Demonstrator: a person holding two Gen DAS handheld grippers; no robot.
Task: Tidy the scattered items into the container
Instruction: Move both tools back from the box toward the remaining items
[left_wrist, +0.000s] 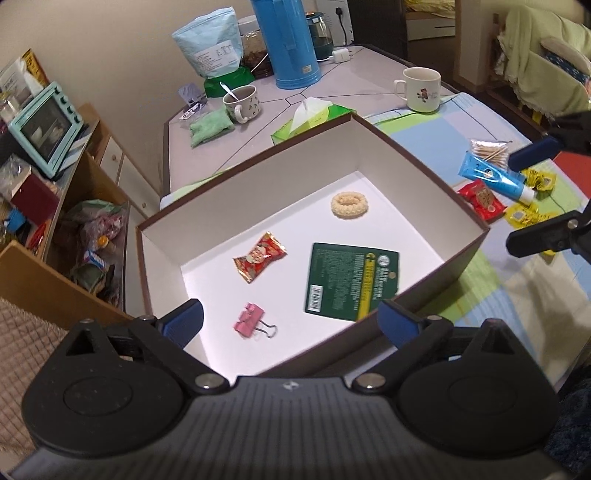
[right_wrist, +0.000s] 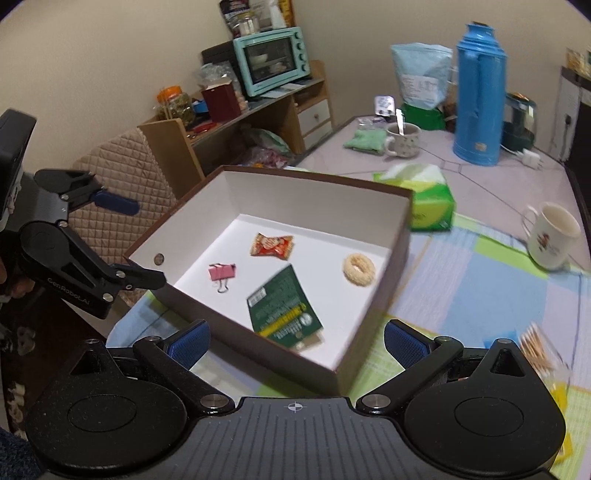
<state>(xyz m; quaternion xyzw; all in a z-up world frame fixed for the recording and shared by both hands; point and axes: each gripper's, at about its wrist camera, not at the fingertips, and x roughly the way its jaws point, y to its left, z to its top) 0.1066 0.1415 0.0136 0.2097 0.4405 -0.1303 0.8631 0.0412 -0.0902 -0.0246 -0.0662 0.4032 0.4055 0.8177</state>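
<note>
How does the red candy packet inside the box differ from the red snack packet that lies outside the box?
The red candy packet lies on the white floor of the box; the red snack packet lies on the patchwork cloth outside. The candy packet lies apart from everything else; the snack packet touches the blue tube. The candy packet has crimped, twisted ends; the snack packet looks flatter. Both are red, sealed and lying flat.
</note>
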